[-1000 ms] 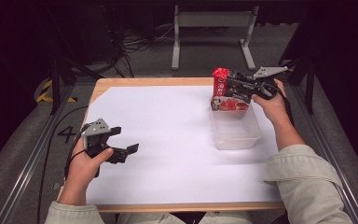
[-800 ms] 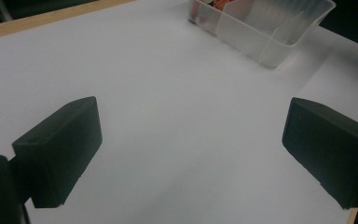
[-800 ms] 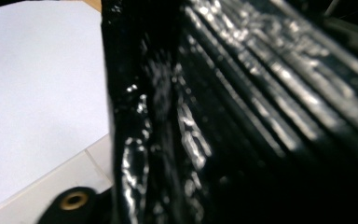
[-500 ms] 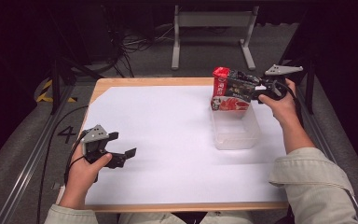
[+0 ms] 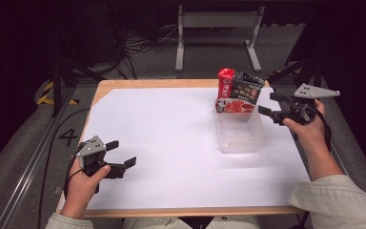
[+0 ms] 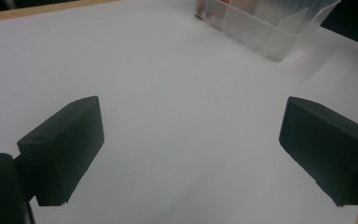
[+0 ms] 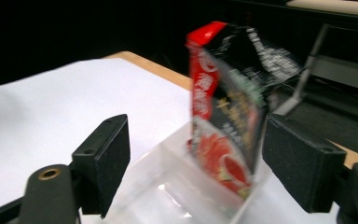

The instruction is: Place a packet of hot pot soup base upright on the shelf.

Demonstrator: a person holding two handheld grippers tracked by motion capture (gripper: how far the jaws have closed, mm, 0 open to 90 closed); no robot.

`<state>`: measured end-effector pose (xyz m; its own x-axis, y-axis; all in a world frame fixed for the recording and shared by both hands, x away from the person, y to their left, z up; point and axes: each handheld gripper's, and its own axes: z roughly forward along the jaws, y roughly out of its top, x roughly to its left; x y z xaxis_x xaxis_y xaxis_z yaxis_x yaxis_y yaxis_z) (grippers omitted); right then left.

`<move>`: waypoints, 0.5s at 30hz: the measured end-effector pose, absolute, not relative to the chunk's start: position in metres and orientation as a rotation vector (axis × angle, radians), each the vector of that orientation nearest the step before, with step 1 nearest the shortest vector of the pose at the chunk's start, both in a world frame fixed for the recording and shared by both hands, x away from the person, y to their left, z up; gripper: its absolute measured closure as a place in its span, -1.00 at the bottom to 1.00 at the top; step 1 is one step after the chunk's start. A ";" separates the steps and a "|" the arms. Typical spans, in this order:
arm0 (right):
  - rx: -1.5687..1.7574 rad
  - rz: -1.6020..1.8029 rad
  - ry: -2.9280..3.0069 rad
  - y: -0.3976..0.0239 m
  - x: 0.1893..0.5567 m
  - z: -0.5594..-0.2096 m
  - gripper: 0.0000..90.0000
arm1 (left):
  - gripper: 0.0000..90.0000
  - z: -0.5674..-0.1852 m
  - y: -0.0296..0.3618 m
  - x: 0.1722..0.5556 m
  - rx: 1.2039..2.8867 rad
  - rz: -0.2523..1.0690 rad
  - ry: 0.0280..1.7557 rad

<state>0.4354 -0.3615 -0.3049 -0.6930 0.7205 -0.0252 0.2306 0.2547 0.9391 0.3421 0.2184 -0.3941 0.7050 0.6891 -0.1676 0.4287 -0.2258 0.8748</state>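
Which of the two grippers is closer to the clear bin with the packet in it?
The right gripper: it hangs just off the bin's far right corner, jaws open beside the packet. The left gripper sits at the table's near left, well apart.

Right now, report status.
Right gripper just opened, empty. Red-and-black snack packet upright in clear plastic bin. Left gripper open, idle. Nothing obstructing.

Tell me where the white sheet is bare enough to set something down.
The widest bare patch runs between the left gripper and the clear plastic bin, and on up to the far wooden table edge. A bare strip lies before the bin. It is crowded at the far right: snack packet standing in the bin, right gripper beside it, jaws open.
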 end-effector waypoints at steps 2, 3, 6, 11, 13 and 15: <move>0.840 1.462 2.080 -0.363 0.423 -0.309 -0.48 | -0.84 -0.395 0.219 0.341 1.855 0.303 0.873; 0.833 1.478 2.086 -0.363 0.416 -0.312 -0.48 | -0.84 -0.396 0.220 0.340 1.848 0.307 0.870; 0.823 1.506 2.092 -0.363 0.400 -0.319 -0.48 | -0.84 -0.397 0.220 0.338 1.836 0.304 0.869; 0.810 1.533 2.087 -0.361 0.380 -0.330 -0.48 | -0.85 -0.400 0.222 0.336 1.834 0.299 0.862; 0.815 1.540 2.075 -0.360 0.367 -0.340 -0.48 | -0.85 -0.402 0.223 0.335 1.821 0.289 0.872; 0.825 1.527 2.065 -0.360 0.359 -0.348 -0.50 | -0.85 -0.405 0.225 0.333 1.798 0.285 0.879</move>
<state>0.3588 -0.3600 -0.3480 -0.7250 0.6887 0.0003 0.2019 0.2121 0.9562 0.3329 0.2247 -0.4048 0.7001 0.6821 -0.2112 0.4284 -0.1646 0.8885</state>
